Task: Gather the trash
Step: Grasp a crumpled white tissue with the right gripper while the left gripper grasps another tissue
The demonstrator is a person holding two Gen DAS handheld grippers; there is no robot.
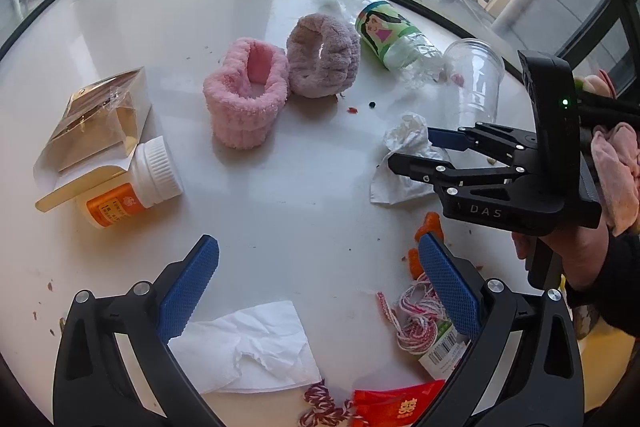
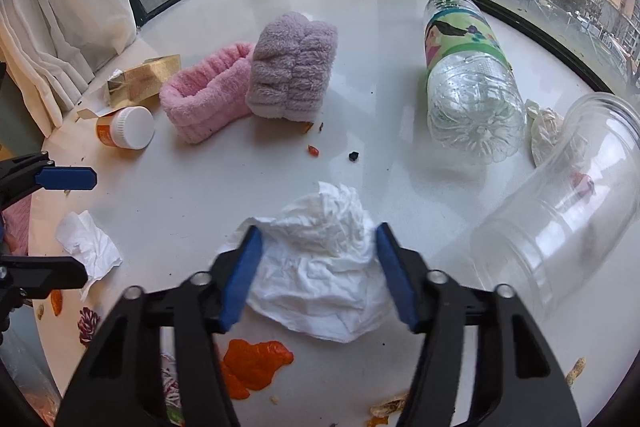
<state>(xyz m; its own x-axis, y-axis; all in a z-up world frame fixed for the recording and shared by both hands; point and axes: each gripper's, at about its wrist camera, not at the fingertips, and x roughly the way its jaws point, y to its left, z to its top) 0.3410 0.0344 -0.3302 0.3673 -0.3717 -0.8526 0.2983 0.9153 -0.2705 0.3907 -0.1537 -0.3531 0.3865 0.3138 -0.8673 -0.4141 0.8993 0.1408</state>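
A crumpled white tissue (image 2: 320, 247) lies on the white table (image 1: 300, 195). My right gripper (image 2: 318, 229) has a blue pad against each side of it, shut on it. The left wrist view shows the same grip from the side, the right gripper (image 1: 410, 147) clamped on the crumpled tissue (image 1: 404, 135). My left gripper (image 1: 318, 239) hangs open over bare table with nothing between its fingers. A flat torn tissue (image 1: 256, 343) lies just under its left finger. An empty plastic bottle (image 2: 468, 67) and a clear cup (image 2: 560, 219) lie on their sides to the right.
A pink fluffy band (image 1: 244, 95) and a mauve one (image 1: 324, 55) stand mid-table. A pill bottle (image 1: 132, 187) and gold box (image 1: 96, 115) lie at left. Orange sauce (image 2: 256, 363), red-white string (image 1: 416, 319), a red packet (image 1: 396, 403) and peanut shells (image 2: 576, 367) litter the near edge. Windows ring the table.
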